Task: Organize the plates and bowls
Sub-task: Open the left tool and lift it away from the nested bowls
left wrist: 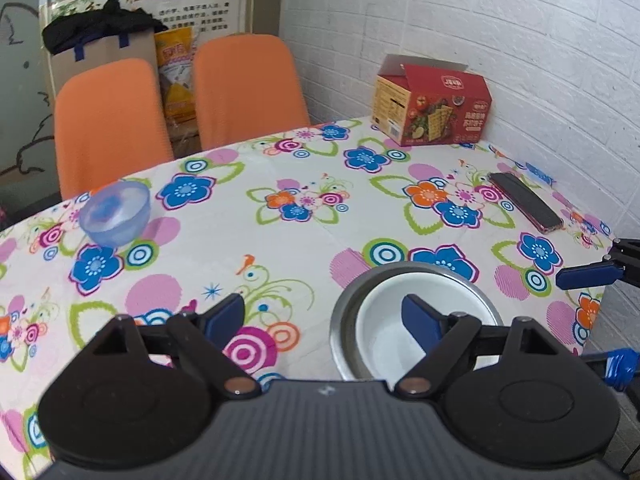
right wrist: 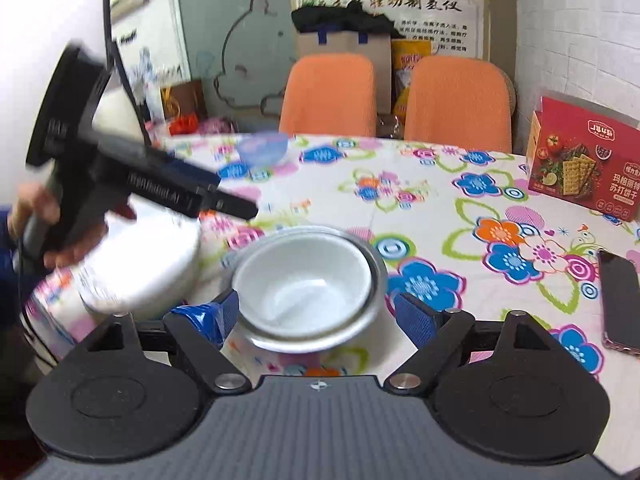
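Note:
A white bowl [right wrist: 308, 280] sits nested inside a steel bowl [right wrist: 374, 280] near the table's front. My right gripper [right wrist: 320, 316] is open, with one finger on each side of the steel bowl's near rim. In the left wrist view, my left gripper [left wrist: 322, 320] is open and holds nothing; its right finger [left wrist: 420, 320] hangs over the white bowl [left wrist: 384, 344], just left of the steel bowl [left wrist: 344, 320]. A translucent blue bowl [left wrist: 116, 212] stands alone at the far left of the table. The right gripper [left wrist: 592, 320] shows at the right edge.
A red cracker box [left wrist: 432, 104] stands at the back right by the brick wall, and a dark phone [left wrist: 524, 200] lies near it. Two orange chairs [left wrist: 248, 88] are behind the table. A hand holds the left gripper [right wrist: 236, 206] above a blurred white shape [right wrist: 152, 268].

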Tool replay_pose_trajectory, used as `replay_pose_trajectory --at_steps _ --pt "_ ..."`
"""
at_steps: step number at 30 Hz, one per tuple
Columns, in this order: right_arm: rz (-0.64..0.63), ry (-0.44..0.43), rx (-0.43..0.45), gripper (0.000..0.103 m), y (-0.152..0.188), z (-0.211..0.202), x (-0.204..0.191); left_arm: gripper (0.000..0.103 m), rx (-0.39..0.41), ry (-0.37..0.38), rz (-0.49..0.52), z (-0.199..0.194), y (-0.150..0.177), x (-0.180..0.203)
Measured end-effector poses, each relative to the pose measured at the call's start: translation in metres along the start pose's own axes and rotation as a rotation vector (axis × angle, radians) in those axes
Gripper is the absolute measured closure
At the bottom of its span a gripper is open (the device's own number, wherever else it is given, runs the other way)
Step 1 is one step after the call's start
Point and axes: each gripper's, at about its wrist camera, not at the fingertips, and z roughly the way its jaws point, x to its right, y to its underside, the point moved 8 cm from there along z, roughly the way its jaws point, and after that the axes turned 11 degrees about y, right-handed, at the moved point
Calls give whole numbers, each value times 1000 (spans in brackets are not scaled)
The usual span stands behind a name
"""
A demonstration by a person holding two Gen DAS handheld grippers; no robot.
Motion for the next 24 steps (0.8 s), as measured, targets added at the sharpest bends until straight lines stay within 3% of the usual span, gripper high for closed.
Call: replay_pose_trajectory --at_steps 4,11,19,24 --pt "64 5 93 31 -28 -15 -11 19 43 -34 -34 -30 10 -14" --pt "109 84 147 31 -63 -34 -35 19 85 -64 -92 -78 37 -35" --pt "49 18 198 30 -92 -37 -69 18 140 -107 -154 -119 46 -74" --pt "8 -34 253 30 -134 -28 -94 16 147 -136 -193 -124 44 -104"
